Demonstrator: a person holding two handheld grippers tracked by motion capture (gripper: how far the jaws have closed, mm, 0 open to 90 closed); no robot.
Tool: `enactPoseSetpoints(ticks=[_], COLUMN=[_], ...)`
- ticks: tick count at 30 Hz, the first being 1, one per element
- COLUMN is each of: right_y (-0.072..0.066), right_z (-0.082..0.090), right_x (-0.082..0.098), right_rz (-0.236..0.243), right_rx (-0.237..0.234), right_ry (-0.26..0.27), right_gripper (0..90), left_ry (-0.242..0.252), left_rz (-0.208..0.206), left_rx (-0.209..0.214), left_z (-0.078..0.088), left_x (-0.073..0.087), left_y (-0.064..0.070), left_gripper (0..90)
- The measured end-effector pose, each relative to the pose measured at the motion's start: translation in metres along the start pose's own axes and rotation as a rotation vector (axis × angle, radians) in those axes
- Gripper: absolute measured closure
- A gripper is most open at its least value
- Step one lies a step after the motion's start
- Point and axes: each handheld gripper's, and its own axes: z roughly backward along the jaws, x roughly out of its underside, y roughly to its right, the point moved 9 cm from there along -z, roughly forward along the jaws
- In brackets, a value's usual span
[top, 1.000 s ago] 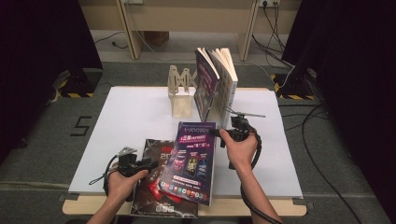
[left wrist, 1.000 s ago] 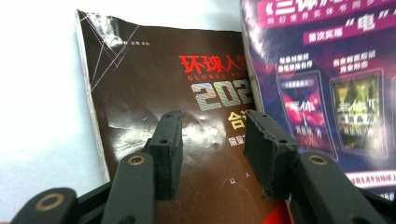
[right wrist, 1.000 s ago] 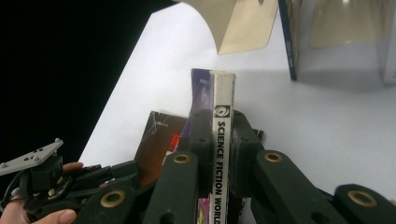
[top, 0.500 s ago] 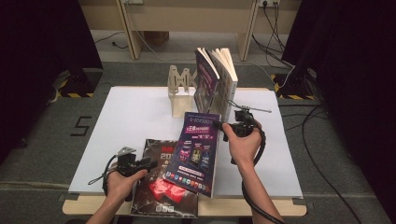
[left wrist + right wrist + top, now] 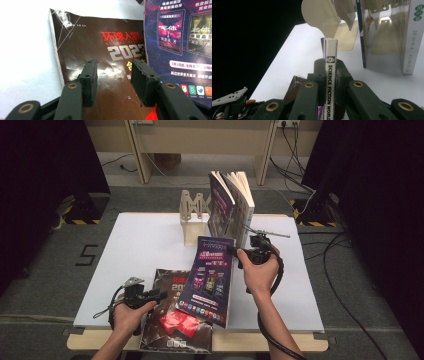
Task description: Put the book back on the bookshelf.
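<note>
Clamping the purple magazine (image 5: 210, 280) by its spine in the right gripper (image 5: 239, 253), jaws pressed together on it, tilting it up at about 6 o'clock of the wooden rack (image 5: 192, 217) on the bench (image 5: 130, 250). Holding the left gripper (image 5: 159, 294) over the dark magazine (image 5: 167, 330), jaws apart, gripping nothing. Probably risking a slip through so narrow a pinch, or a sagging cover catching the standing books (image 5: 231, 202) and tipping them.

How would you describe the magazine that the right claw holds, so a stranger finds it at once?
On the white table, look in front of the wooden rack. The purple magazine is tilted up by its spine, which reads SCIENCE FICTION WORLD; its neighbour, the dark magazine, lies flat.
</note>
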Motion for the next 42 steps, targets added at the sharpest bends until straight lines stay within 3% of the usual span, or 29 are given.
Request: enactPoseSetpoints(ticks=[31, 42], right_y=[-0.005, -0.010], right_z=[0.009, 0.013], right_x=[-0.028, -0.041], right_rz=[0.037, 0.070], right_rx=[0.050, 0.067], right_ry=[0.094, 0.131], right_gripper=[83.1, 83.1], left_ry=[0.002, -0.001], left_rz=[0.007, 0.012], left_rx=[-0.007, -0.006], left_z=[0.000, 0.000], left_x=[0.001, 0.002], left_y=[-0.006, -0.006], left_gripper=[55.7, 55.8])
